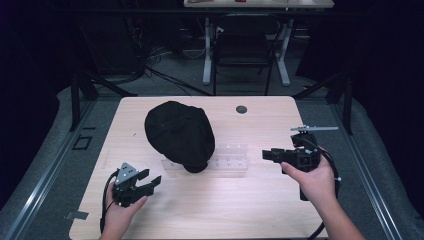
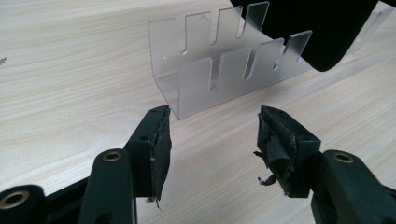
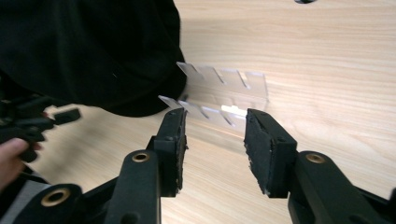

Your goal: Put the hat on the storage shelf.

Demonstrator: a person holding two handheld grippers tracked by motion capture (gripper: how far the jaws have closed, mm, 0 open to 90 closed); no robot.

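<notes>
Parted right gripper (image 3: pixel 215 140) near clear rack (image 3: pixel 224 93), black cap (image 3: pixel 84 51)

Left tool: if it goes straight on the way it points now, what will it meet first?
Most likely the clear slotted rack. The left tool stands open, aimed at the rack's near end, with bare table between. The black cap lies over the rack's far part, beyond. Depth is uncertain.

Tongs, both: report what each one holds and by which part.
Nothing is held. The left tongs and right tongs are open over the table, near the clear rack and black cap.
</notes>
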